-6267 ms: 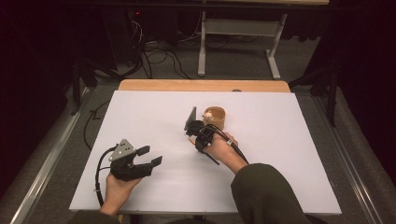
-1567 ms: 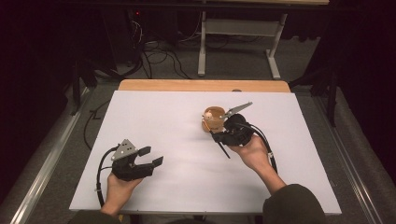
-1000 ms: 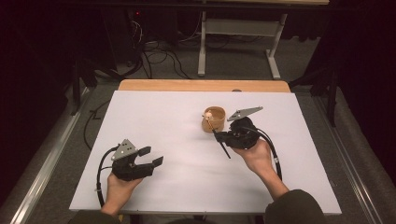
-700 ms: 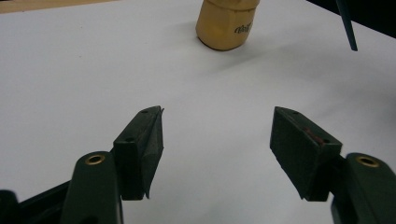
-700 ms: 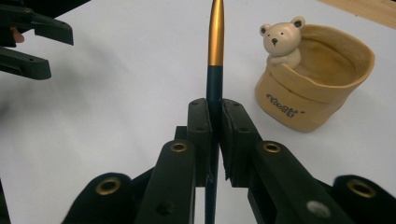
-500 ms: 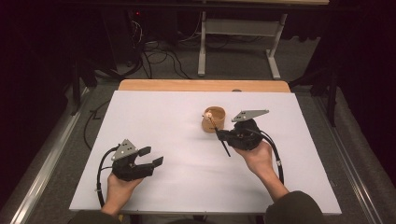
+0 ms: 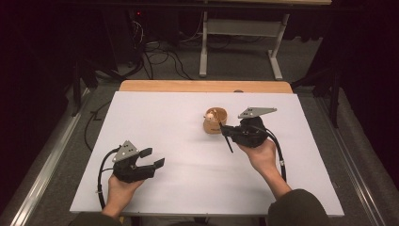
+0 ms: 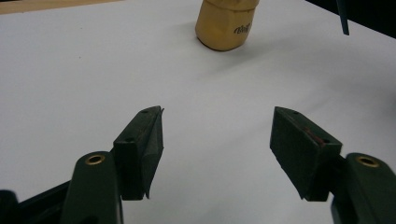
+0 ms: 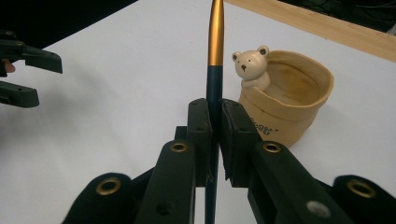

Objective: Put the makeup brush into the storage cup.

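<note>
Right gripper point(image 9: 212, 122) clamps a pen point(image 9: 215, 56) beside the bear pot point(image 9: 285, 109).
Left gripper point(image 8: 217, 140) gapes empty; the right gripper view reveals the pen's gold end.

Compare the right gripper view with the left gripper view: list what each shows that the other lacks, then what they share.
Right gripper view alone: its jaws clamped on a dark pen with a gold end, the bear figure on the pot's rim, the pot's hollow inside, and the wooden table edge behind. Left gripper view alone: the left gripper with jaws spread wide over bare white surface, holding nothing. Both share the tan pot and the white tabletop.
</note>
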Demonstrator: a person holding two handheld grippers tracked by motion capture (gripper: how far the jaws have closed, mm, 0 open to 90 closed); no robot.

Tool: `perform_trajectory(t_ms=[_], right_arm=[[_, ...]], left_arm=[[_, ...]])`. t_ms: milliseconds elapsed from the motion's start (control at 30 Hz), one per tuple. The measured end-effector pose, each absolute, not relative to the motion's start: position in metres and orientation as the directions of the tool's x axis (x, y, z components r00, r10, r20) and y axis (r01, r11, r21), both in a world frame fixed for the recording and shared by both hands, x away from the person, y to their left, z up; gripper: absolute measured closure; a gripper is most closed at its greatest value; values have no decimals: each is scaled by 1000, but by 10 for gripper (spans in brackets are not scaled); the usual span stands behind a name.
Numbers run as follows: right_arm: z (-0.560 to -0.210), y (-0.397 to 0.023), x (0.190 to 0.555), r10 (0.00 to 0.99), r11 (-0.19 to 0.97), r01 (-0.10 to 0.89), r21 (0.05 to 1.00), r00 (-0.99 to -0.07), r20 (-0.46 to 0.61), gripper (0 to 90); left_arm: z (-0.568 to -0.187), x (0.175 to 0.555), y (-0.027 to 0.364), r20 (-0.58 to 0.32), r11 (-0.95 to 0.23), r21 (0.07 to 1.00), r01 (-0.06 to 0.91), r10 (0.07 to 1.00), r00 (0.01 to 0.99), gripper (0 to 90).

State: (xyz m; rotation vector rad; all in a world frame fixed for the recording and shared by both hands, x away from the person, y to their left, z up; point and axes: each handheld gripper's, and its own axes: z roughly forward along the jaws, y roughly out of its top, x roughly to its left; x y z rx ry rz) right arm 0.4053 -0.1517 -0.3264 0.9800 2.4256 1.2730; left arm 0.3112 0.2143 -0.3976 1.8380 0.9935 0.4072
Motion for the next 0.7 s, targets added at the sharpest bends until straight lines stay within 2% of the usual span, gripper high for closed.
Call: perform_trajectory(t_ms=[700], right_arm=[[-315,-149,423,673,384,442,811,-735,82,849]], left_arm=[[-398,312,213,-144,-201,866,458,776,613,354]])
